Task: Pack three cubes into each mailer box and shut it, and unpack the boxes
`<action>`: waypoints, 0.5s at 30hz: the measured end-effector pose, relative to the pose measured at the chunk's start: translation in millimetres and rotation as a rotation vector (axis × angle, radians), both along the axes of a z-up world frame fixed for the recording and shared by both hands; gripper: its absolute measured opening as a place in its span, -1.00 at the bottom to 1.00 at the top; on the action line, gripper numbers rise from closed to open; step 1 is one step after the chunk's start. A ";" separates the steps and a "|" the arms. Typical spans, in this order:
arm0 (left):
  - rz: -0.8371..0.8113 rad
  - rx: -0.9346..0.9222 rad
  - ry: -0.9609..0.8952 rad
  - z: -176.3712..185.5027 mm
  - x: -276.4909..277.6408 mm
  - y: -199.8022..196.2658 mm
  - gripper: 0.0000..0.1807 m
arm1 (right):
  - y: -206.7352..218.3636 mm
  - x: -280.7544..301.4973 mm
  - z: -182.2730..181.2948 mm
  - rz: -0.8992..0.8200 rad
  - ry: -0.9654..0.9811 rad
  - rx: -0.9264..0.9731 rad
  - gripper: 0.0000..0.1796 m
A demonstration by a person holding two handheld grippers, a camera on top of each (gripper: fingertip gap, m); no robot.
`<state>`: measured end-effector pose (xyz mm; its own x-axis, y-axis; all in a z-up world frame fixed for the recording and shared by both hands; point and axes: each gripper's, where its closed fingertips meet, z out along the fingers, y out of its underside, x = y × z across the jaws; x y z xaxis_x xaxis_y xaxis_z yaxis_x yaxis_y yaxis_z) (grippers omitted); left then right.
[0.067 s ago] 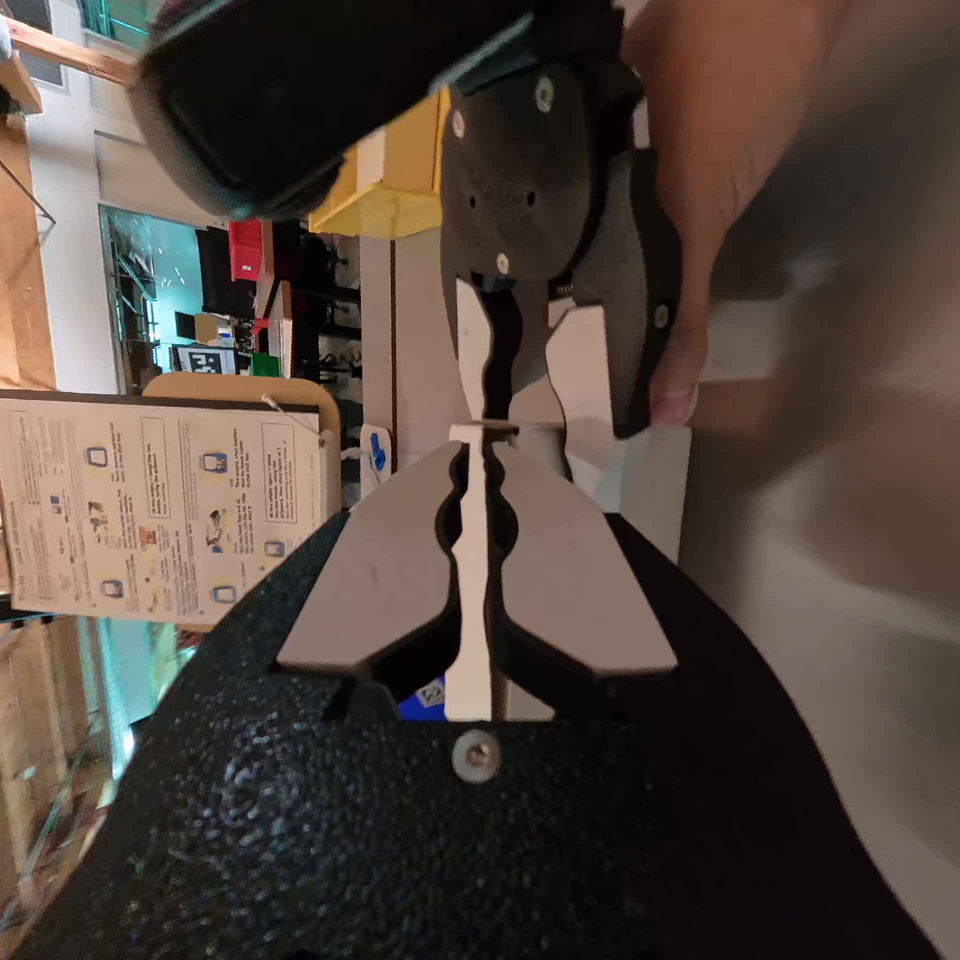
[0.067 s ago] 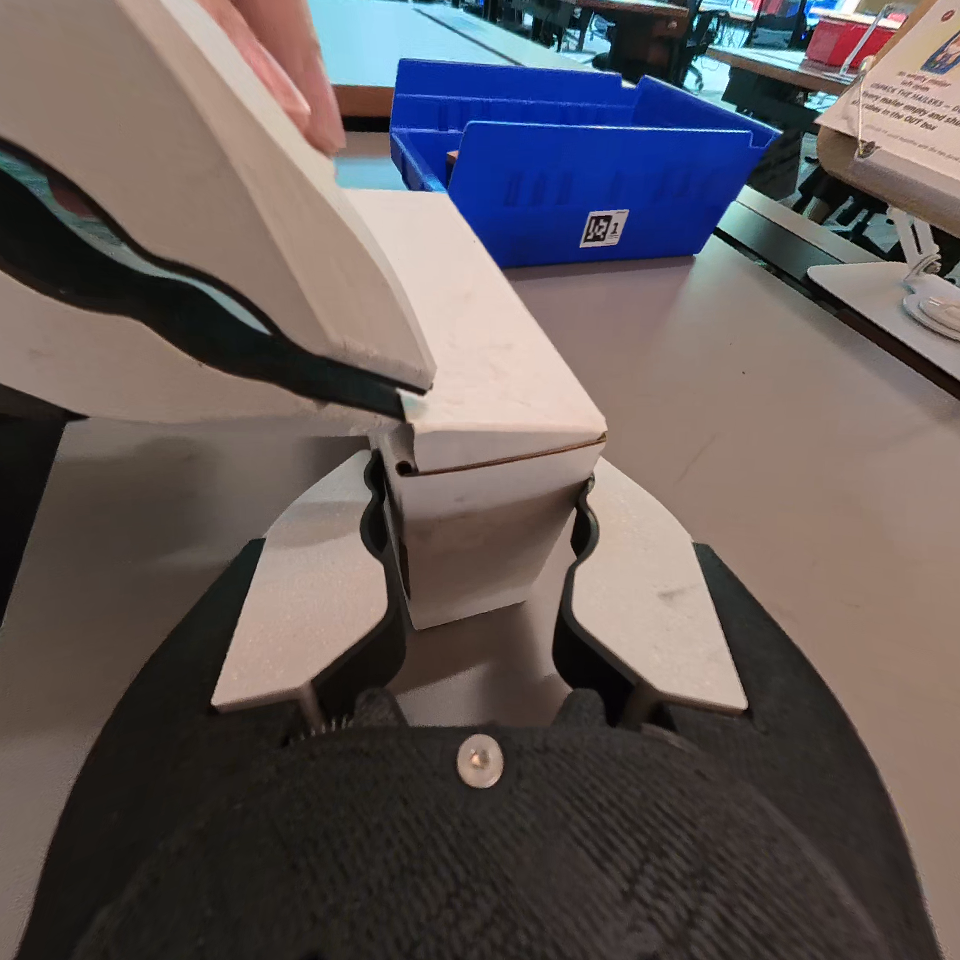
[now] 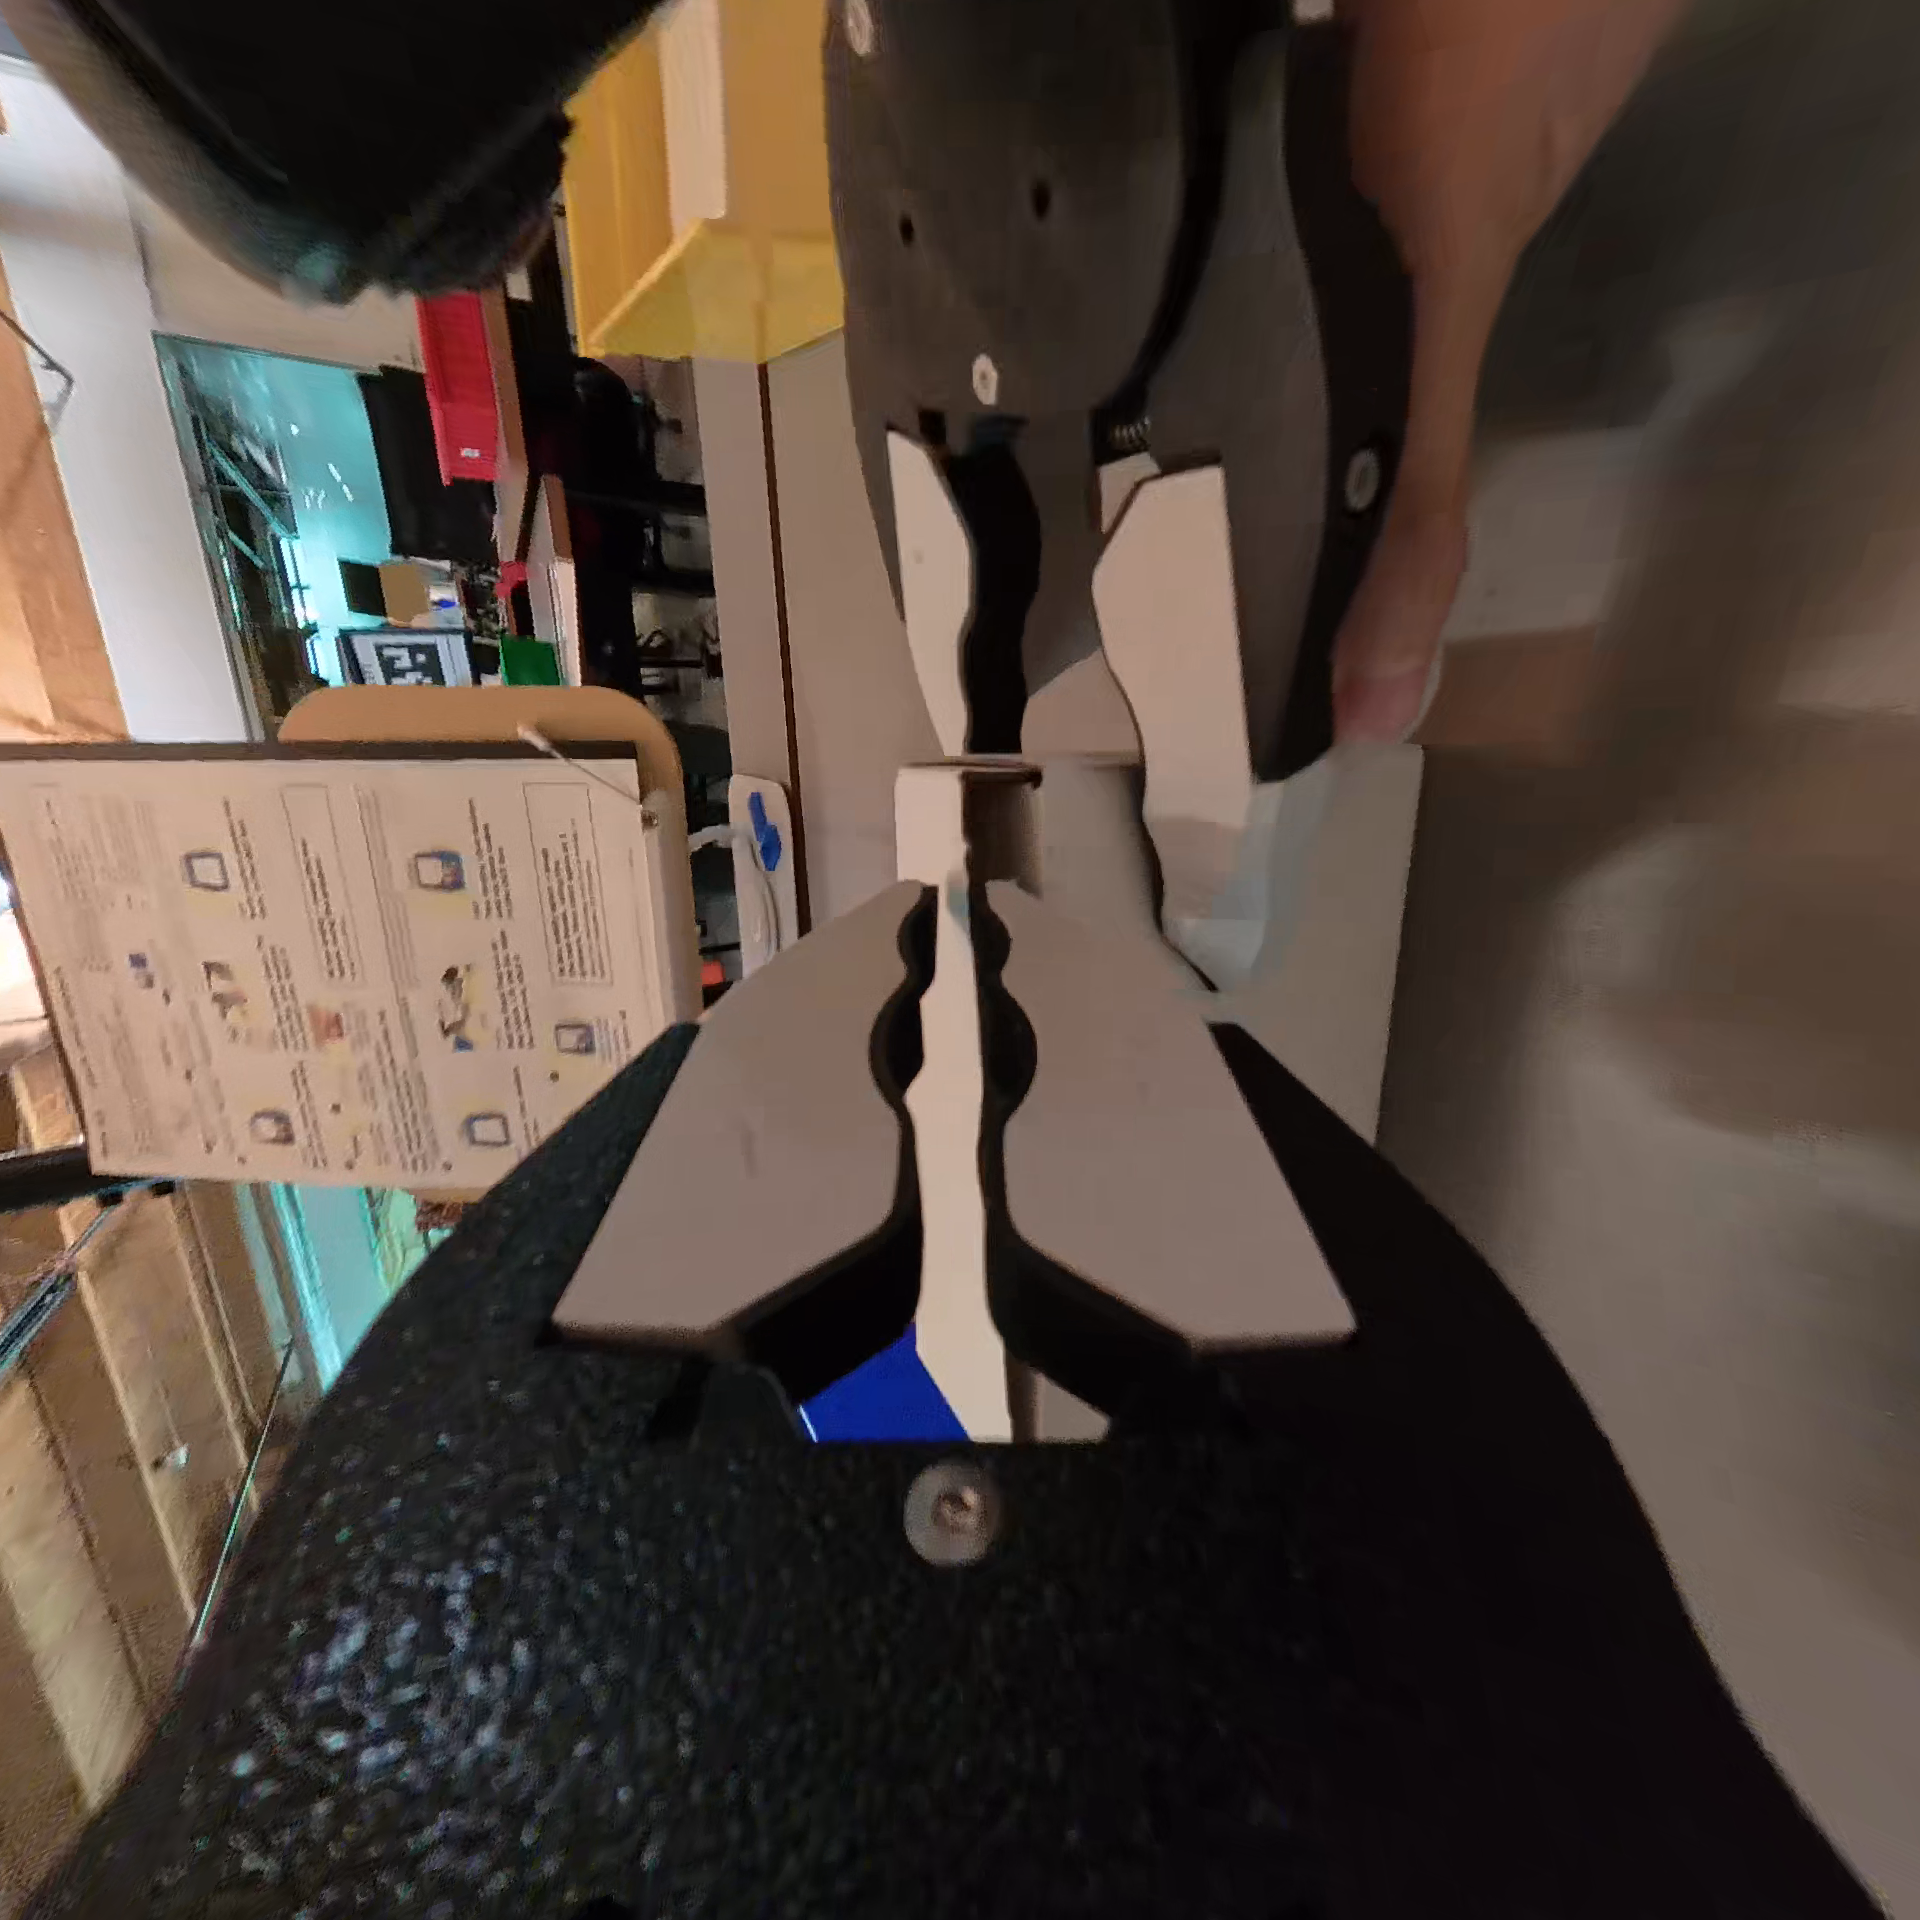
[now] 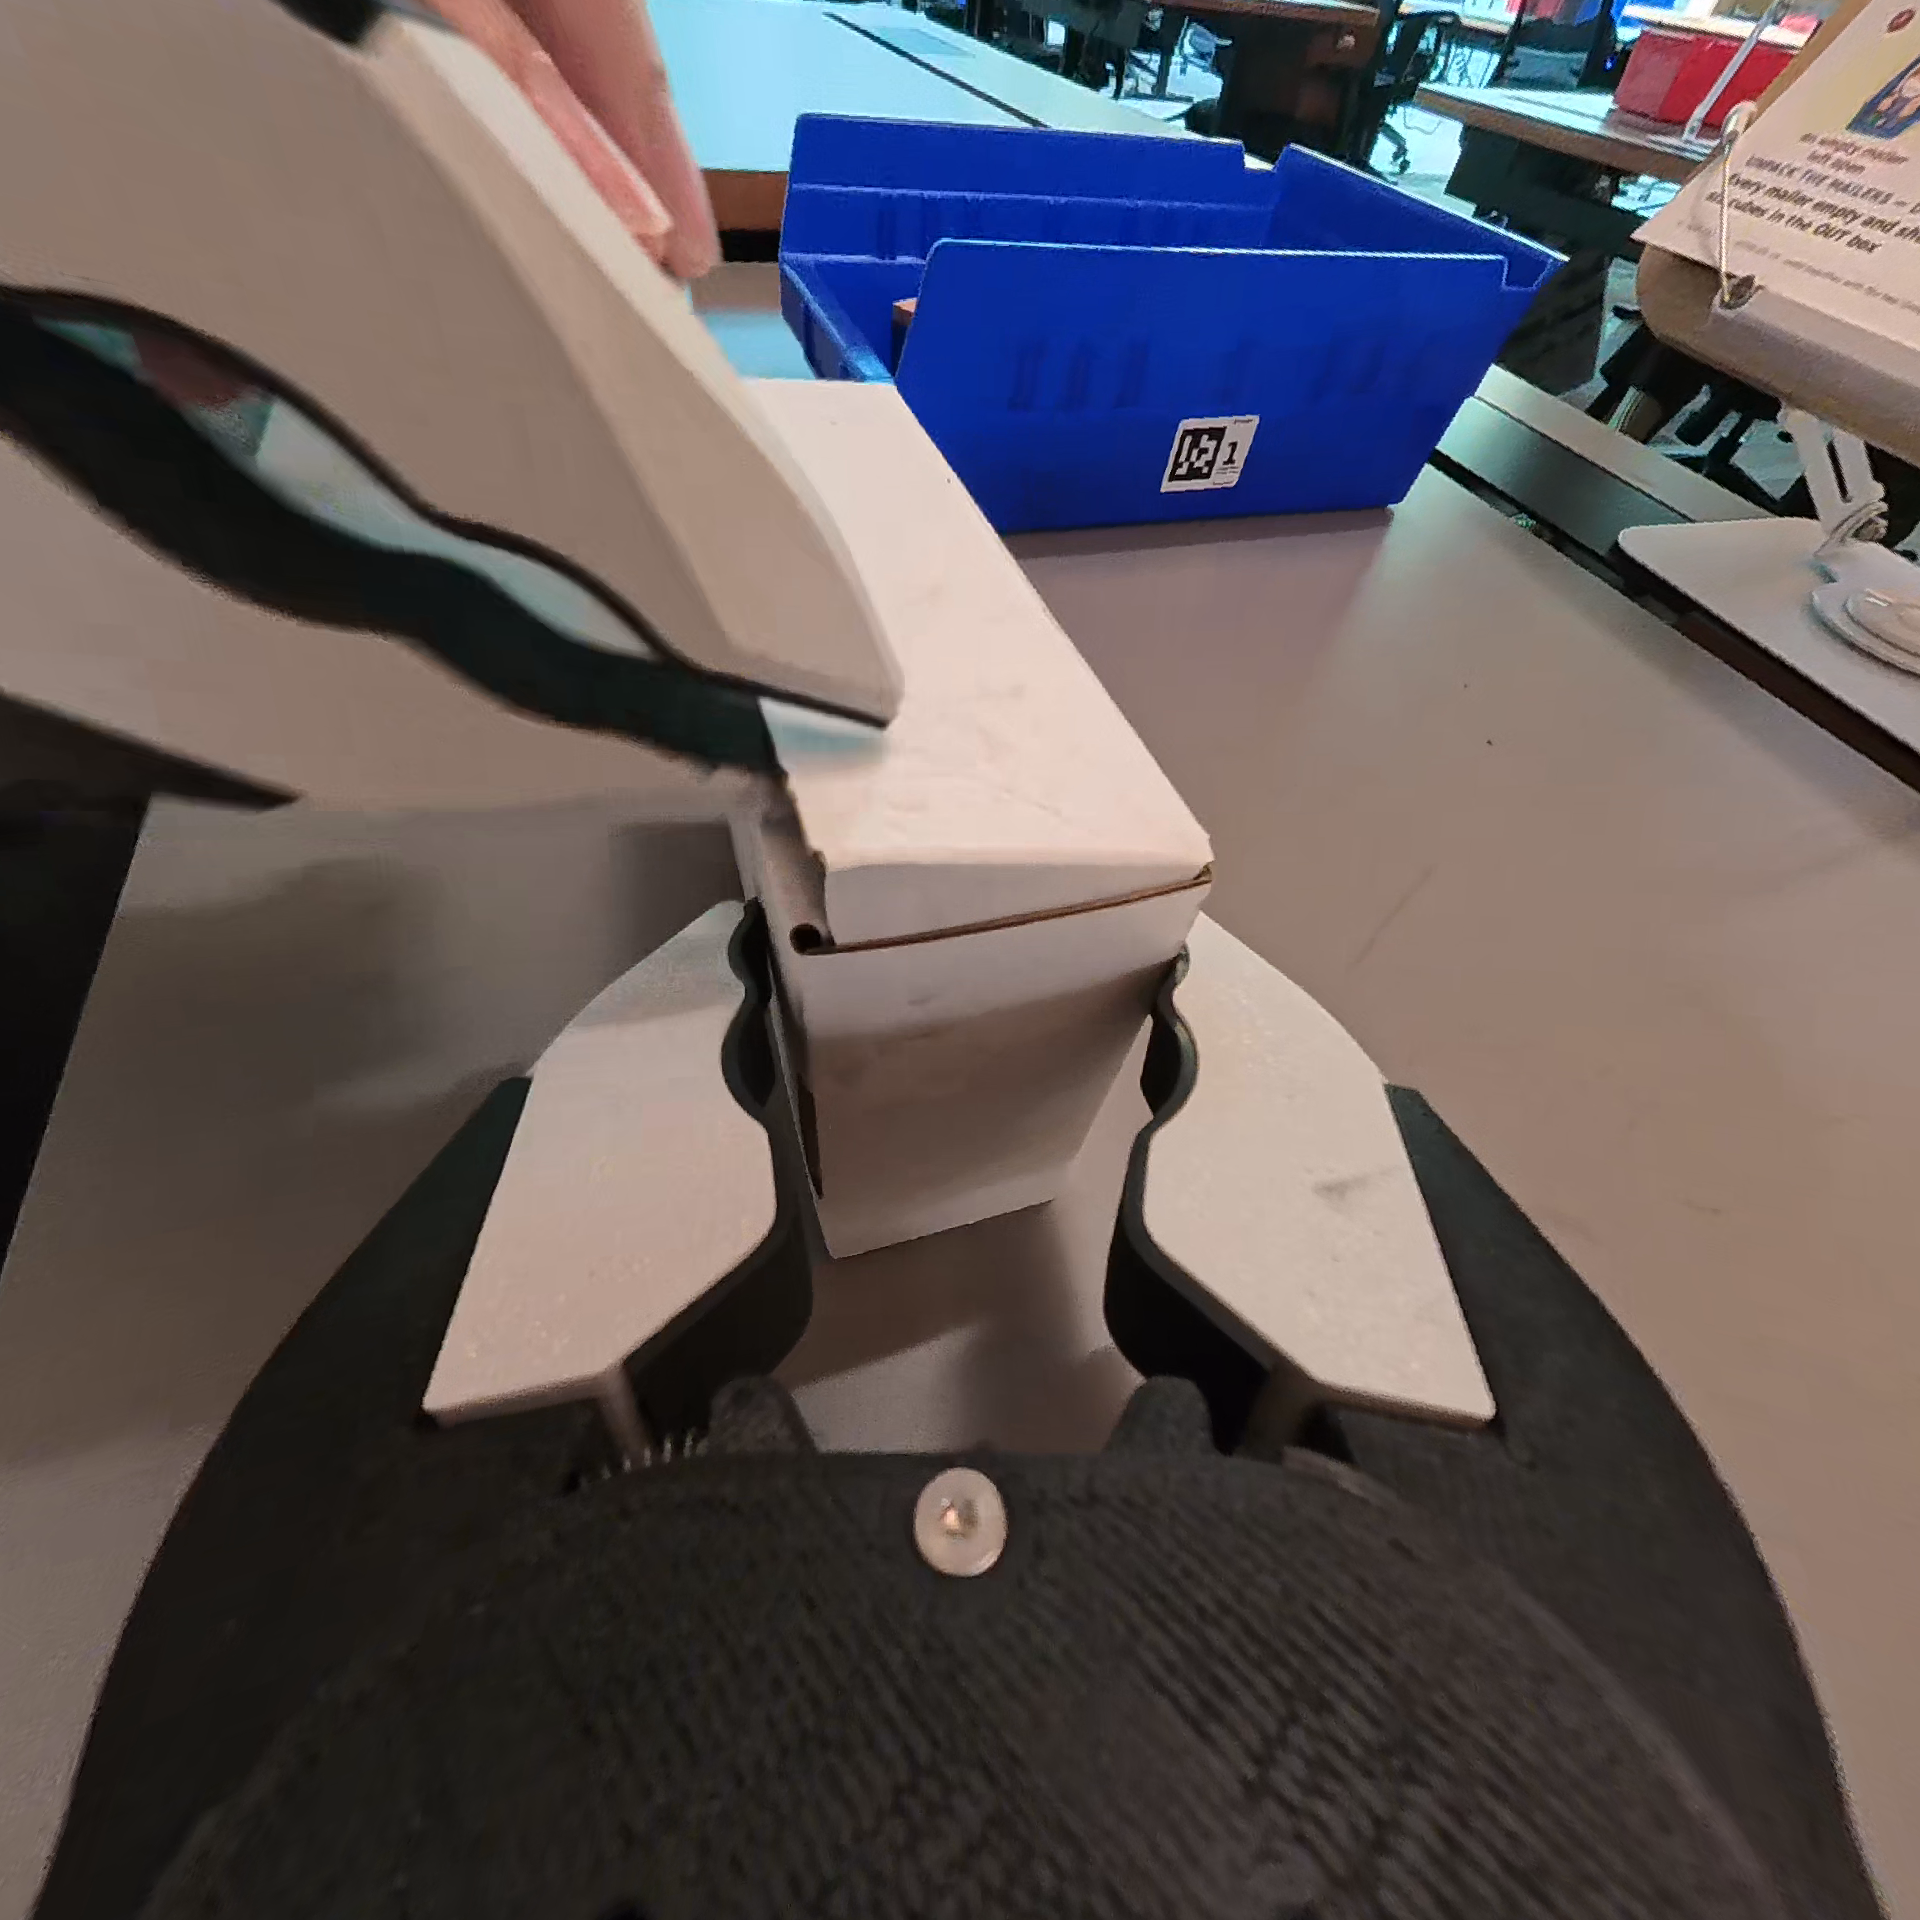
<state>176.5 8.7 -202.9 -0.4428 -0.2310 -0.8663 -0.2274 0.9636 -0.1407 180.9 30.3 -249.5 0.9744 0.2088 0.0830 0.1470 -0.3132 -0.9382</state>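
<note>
Two hand-held grippers (image 4: pixel 966 997) (image 3: pixel 961 904) on one white mailer box (image 4: pixel 987 790)

A lab or workshop with rows of work tables. The grey table (image 4: pixel 1455 831) carries a blue bin (image 4: pixel 1195 343) bearing a square code tag; just right of the bin stands an instruction sheet (image 4: pixel 1829 208) on a stand. Beyond the bin are more long tables, office chairs and a red bin (image 4: pixel 1694 62).
</note>
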 end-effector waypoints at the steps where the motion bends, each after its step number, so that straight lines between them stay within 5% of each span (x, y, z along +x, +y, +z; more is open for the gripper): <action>1: -0.013 -0.014 0.011 -0.6 -0.8 -1.6 -0.94 | -0.2 -0.2 0.0 0.003 -0.001 0.000 -0.23; 12: 0.075 -0.309 -0.090 8.7 3.5 1.5 -0.97 | -1.3 0.0 -0.1 0.005 -0.008 -0.005 -0.23; 15: 0.023 -0.254 -0.079 4.6 1.1 0.2 -0.92 | -1.9 -0.5 -0.7 0.011 -0.011 -0.001 -0.24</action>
